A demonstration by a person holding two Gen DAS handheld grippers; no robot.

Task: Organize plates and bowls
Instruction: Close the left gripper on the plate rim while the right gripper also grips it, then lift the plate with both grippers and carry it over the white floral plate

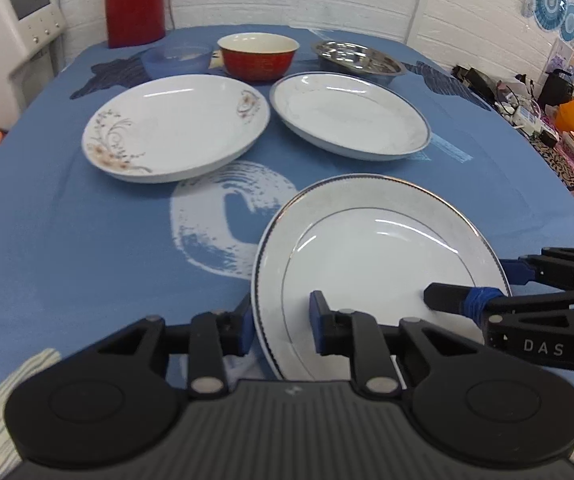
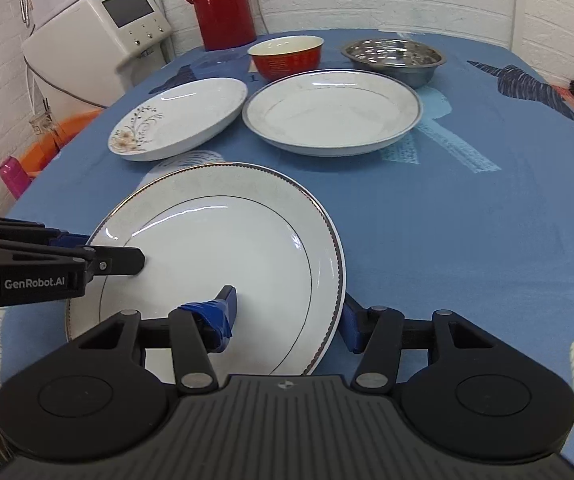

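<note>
Gripping the near plate's (image 1: 375, 252) left rim, the left claw (image 1: 281, 322) has one blue pad under the edge and one on top, at 7 o'clock of the plate in the left wrist view. Plate is white w/ a dark-dotted rim and sits on the blue desk (image 1: 67, 240), nearest the cameras. Right claw (image 2: 287, 316) clamps the same plate's right rim the same way, at 5 o'clock of it in the right wrist view; one finger is wrapped in blue tape.

Beyond, at 11 o'clock, a floral plate (image 1: 175, 128); just beside it at 1 o'clock, a blue-rimmed plate (image 1: 351, 116). These two are close, touching or not I can't tell.

Back row L to R: clear blue bowl (image 1: 177, 59), red bowl (image 1: 258, 56), steel bowl (image 1: 359, 62). Red thermos (image 1: 134, 0) at far 11 o'clock, by a white appliance (image 1: 11, 28).
</note>
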